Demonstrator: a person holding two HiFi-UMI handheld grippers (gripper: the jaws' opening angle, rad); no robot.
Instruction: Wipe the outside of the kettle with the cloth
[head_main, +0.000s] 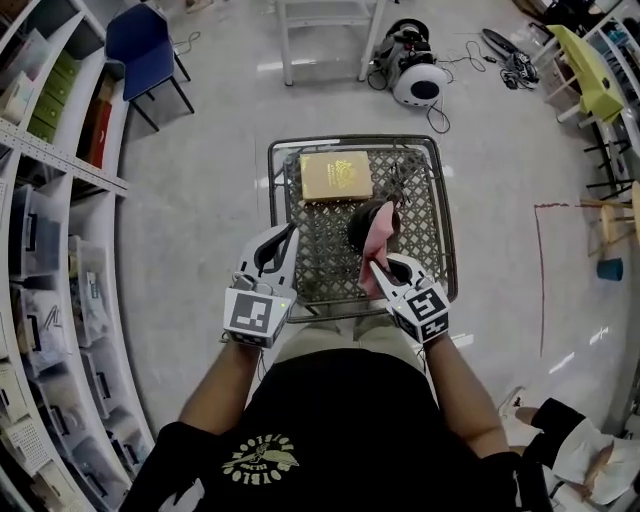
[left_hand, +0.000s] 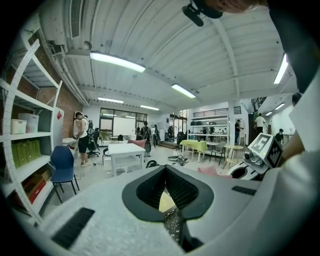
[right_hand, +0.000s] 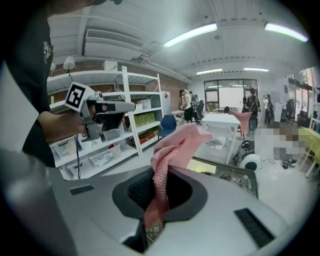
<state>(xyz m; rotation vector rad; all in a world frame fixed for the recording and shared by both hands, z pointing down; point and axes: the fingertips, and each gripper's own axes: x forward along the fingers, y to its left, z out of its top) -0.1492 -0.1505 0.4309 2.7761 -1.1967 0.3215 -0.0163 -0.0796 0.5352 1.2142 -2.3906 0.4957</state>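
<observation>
The counter (head_main: 325, 262) is a small square one with a dark metal mesh top and a thin tube rim. A flat, glossy gold box (head_main: 336, 175) lies near its far edge. Just nearer stands the kettle (head_main: 357, 226), dark and rounded, half hidden behind the cloth (head_main: 380, 235). The cloth is pink, soft and knitted, and it stands up in loose folds.

The right gripper (head_main: 379, 266) has its fingers pinched narrow on the cloth's lower end, just over the mesh beside the kettle. The left gripper (head_main: 284, 240) hangs above the counter's left part, fingertips together with nothing between them.

White open shelving (head_main: 60, 210) curves close along the left. On the other sides the pale, shiny floor (head_main: 200, 190) lies open around the counter.
</observation>
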